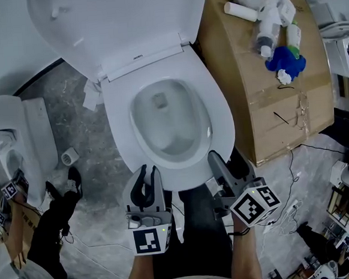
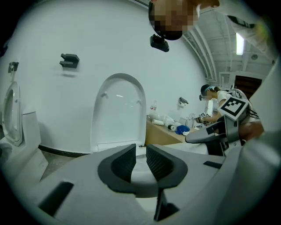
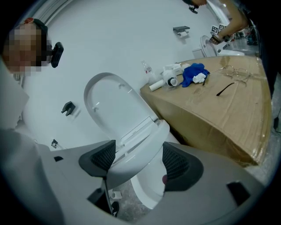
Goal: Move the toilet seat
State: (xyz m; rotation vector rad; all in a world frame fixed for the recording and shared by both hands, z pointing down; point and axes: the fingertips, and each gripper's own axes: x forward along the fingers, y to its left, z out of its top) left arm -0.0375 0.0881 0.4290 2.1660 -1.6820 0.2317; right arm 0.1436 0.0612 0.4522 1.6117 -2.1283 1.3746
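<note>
L claw [image 1: 148,168] nearly closed, slim gap, nothing btwn pads, tips at front rim of toilet seat [image 1: 220,111]. R claw [image 1: 226,159] wide apart, seat rim btwn jaws, unclamped. Seat flat on bowl [image 1: 166,115]; long axis hinge-to-front, nose twd claws. Lid [image 1: 123,19] up.

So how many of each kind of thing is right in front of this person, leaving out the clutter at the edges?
Toilet: 1
Handheld tools: 2 (left tool, right tool)
Cardboard box: 1
Blue cloth: 1
Total: 5
</note>
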